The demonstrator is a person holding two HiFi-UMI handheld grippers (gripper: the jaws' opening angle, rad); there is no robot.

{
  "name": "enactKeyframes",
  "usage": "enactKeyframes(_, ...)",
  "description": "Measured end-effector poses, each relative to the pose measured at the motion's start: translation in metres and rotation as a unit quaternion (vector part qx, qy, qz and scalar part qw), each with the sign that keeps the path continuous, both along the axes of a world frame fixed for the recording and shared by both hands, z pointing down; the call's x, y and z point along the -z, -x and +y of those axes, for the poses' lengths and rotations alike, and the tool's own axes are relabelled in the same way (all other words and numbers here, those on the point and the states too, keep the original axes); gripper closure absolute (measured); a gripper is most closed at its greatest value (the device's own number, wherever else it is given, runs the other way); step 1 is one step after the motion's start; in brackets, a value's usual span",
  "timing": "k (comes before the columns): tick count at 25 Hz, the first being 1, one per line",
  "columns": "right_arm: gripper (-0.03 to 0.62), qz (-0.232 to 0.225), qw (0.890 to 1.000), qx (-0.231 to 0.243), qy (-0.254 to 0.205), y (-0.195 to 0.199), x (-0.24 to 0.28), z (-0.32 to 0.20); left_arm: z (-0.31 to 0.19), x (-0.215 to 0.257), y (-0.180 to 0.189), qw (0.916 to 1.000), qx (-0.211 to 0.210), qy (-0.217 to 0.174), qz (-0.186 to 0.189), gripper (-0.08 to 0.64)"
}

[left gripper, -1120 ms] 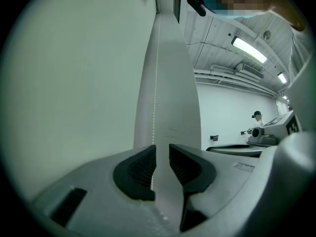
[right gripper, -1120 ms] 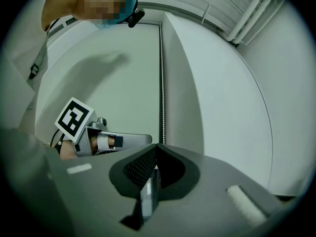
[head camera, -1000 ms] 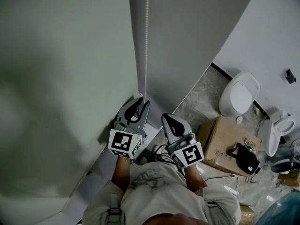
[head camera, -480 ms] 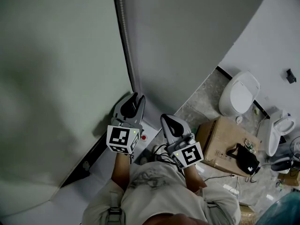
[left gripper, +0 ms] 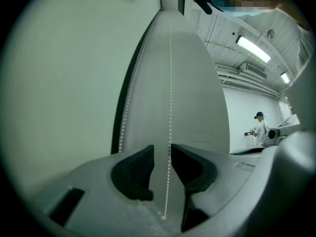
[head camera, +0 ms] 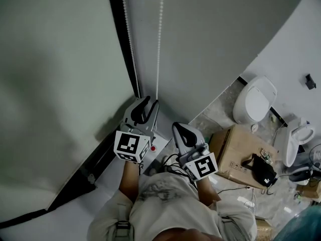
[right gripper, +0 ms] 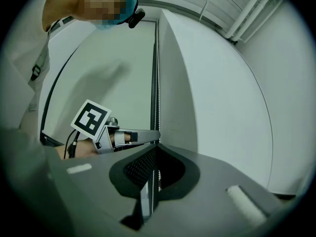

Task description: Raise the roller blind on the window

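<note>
Roller blind [head camera: 60,84] fabric fills the left of the head view as a broad pale sheet. Its lower edge slants above a dark strip of the black window frame [head camera: 116,24], which also runs up beside it. Just right of the frame hangs the bead chain [head camera: 159,44] in two thin strands, against the grey wall [head camera: 210,34].

The left gripper [head camera: 149,104] points up at the foot of the chain. In its own view the jaws stand slightly apart. One strand of the chain [left gripper: 170,83] runs down through the gap, lying against the right-hand jaw and clear of the other, so it is not pinched.

The right gripper [head camera: 179,128] sits lower and just beside the left one, nearer the person's body. Its own view shows the jaw tips brought together. A strand of chain [right gripper: 157,83] lines up with the hollow behind the tips, but I cannot tell whether it is caught there.

Off to the right on the floor stand a white toilet [head camera: 256,102] and a cardboard box [head camera: 233,152].
</note>
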State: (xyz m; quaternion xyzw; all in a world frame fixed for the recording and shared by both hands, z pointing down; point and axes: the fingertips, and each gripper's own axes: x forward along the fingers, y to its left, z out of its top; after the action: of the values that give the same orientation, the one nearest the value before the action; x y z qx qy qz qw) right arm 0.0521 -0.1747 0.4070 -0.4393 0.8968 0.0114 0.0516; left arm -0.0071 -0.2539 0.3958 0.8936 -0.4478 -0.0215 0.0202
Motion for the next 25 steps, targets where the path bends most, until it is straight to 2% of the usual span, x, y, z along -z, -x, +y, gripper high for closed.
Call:
enactKeyframes(6, 0.581, 0.013, 1.000, -0.006, 0.014, -0.004, -0.006, 0.001, 0.000, 0.004, -0.016, 0.9998, -0.017, -0.005, 0.001, 0.446)
enactKeyframes(8, 0.581, 0.008, 1.000, -0.009, 0.006, -0.006, -0.003, 0.001, -0.002, 0.003, -0.016, 0.9999, -0.011, -0.005, 0.004, 0.473)
enactKeyframes(10, 0.581, 0.006, 1.000, -0.013, 0.000, -0.009, -0.002, 0.002, -0.003, 0.004, -0.016, 1.0000, -0.006, -0.005, 0.004, 0.534)
enactKeyframes(15, 0.581, 0.019, 0.999, -0.019, 0.020, -0.015, -0.008, 0.006, 0.005, -0.001, -0.018, 0.9998, -0.019, 0.004, 0.008, 0.538)
enactKeyframes(20, 0.580, 0.009, 1.000, 0.007, -0.001, -0.009, 0.010, 0.006, 0.013, -0.005, -0.021, 0.9992, -0.033, 0.023, 0.009, 0.540)
enactKeyframes(25, 0.580, 0.000, 0.999, 0.032, -0.026, 0.008, 0.031, 0.007, 0.030, -0.011, -0.017, 0.9986, -0.042, 0.026, 0.018, 0.541)
